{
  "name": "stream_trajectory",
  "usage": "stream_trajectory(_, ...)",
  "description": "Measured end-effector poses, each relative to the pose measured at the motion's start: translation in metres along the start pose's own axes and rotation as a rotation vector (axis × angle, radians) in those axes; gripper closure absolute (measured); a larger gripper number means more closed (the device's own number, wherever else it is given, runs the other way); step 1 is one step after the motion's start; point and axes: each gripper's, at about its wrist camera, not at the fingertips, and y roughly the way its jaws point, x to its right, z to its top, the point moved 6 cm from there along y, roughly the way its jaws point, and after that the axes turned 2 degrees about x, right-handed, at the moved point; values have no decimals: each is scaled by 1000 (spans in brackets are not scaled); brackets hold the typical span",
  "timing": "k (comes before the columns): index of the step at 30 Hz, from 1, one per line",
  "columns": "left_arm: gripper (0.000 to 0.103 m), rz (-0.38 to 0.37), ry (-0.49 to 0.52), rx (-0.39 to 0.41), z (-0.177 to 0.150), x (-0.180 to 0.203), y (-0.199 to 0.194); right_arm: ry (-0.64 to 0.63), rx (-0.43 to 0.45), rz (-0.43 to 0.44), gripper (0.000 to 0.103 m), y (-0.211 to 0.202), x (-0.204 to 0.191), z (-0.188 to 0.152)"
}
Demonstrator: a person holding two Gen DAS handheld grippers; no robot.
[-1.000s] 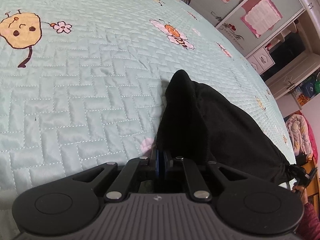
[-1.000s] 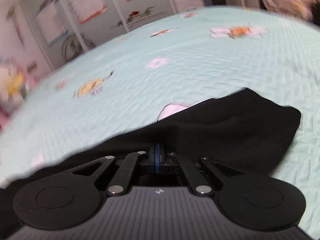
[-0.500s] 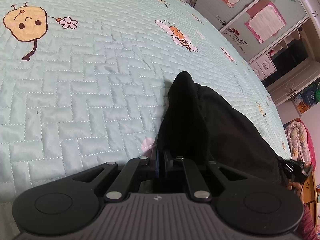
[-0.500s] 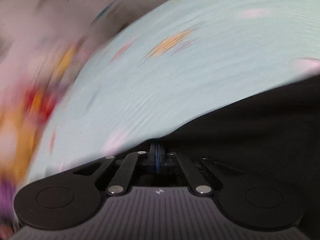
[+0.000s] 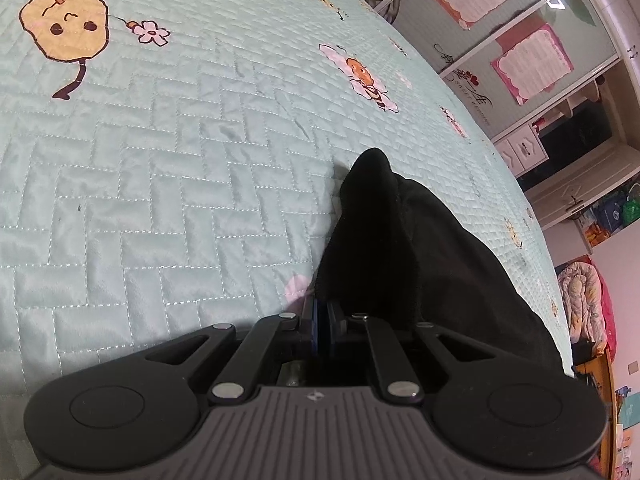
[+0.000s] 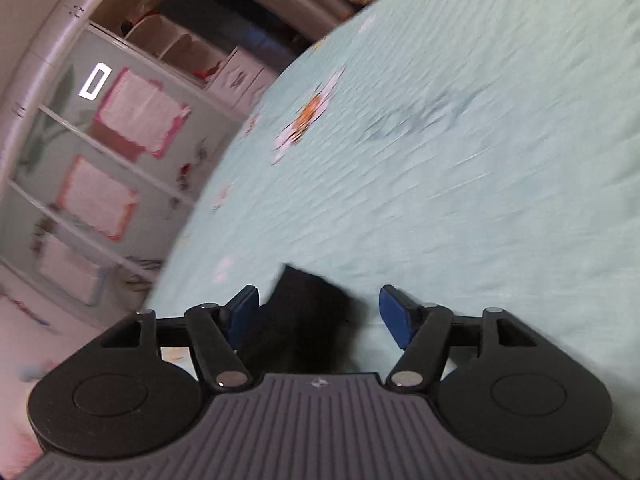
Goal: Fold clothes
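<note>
While the left hand-held gripper sits at the lower middle of its view with the jaws drawn narrow and pinched on an edge of the black garment, the cloth runs away from it in a long band: one end rises to a rounded tip near the centre of the frame, and the rest slopes off toward the lower right edge. The garment lies on a bed covered by a pale green quilt with cartoon prints, so its long axis goes roughly from the picture's centre to its lower right, across the line the left gripper points along.

In the right wrist view, which is smeared by motion, the right hand-held gripper has its blue pads spread wide and the jaws are opening; a dark corner of the garment sits between them at the lower middle of the frame, but the pads do not press on it.

Judging from this, the left side is the anchor and the freed right end is what any coming fold depends on, with the right gripper directly over that corner
</note>
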Motion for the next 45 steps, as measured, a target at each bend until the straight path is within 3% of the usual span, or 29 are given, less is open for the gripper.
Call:
stream_trajectory(2,92,2,-1,0,0,0,0,-56,-47,-1,39,23,-20,-6)
stream_trajectory(3,92,3,-2,0,0,0,0,-75,-69,-8,51,30,-25,-5)
stream_trajectory(4,92,5,-2,2,-1,0,0,-101,-98,-23,96,36,-31,-5)
stream_trajectory(5,92,9,2,4,-1,1,0,-131,-129,-41,97,43,-39,-6)
stream_trajectory(8,92,18,16,8,-2,3,0,-350,-70,-93,97,47,-50,6)
stream_trajectory(11,92,20,17,10,-2,2,-1,-397,-61,-123,97,60,-37,9)
stream_trajectory(16,92,13,14,8,-3,1,-2,-272,-22,-78,94,47,-27,14)
stream_trajectory(18,92,-4,3,5,-2,-2,-2,-188,23,-99,86,31,-22,18)
stream_trajectory(21,92,-36,-16,1,-2,-6,-3,-92,147,-187,66,-13,-16,11)
stream_trajectory(23,91,-61,-29,1,-1,-9,-4,-85,141,-162,65,-39,-21,-7)
stream_trajectory(30,90,-154,-97,5,-2,-14,-10,-125,-92,8,61,-155,-57,-118)
stream_trajectory(32,72,-185,-97,7,-5,-10,-16,-196,-165,63,61,-183,-71,-157)
stream_trajectory(35,62,-217,-67,-9,-11,-3,-26,-320,-248,75,61,-220,-93,-219)
stream_trajectory(39,61,-226,-36,-70,-19,-5,-36,-435,-349,75,61,-239,-117,-280)
stream_trajectory(45,61,-242,-37,-115,-27,-11,-42,-540,-457,77,59,-246,-150,-339)
